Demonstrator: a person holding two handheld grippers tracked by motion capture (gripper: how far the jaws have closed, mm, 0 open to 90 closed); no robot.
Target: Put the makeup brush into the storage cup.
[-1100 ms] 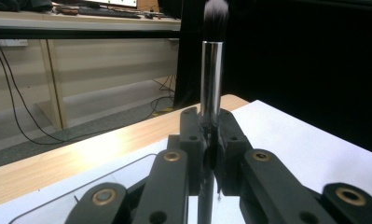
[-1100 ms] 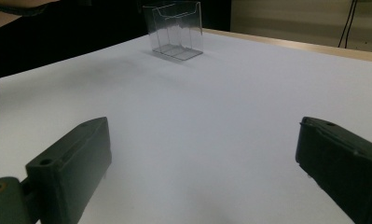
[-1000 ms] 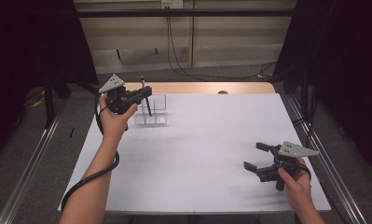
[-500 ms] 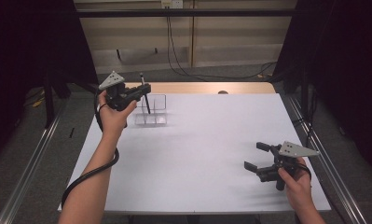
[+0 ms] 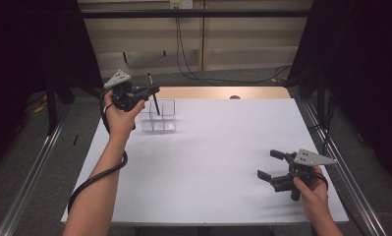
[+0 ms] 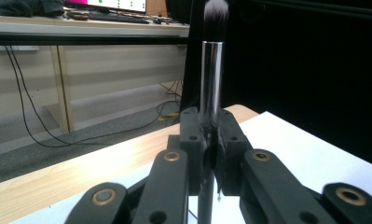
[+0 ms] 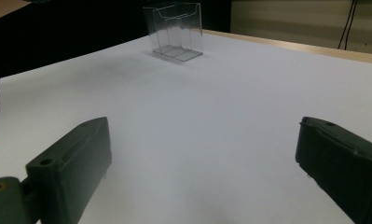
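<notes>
Left gripper [image 5: 152, 91] clenched on a makeup brush [image 5: 153, 96], held up over the clear plastic organizer [image 5: 159, 116] at the table's [image 5: 218, 147] far left; brush near upright, bristles up, lower tip in or just above the organizer, can't tell. Right gripper [image 5: 271, 165] released, jaws wide, low over the near right of the table, well apart.

No readable text, label, brand, number or sign anywhere. Bright coloured marks on a screen [image 6: 116, 4] at the top of the left gripper view, too blurred to read.
</notes>
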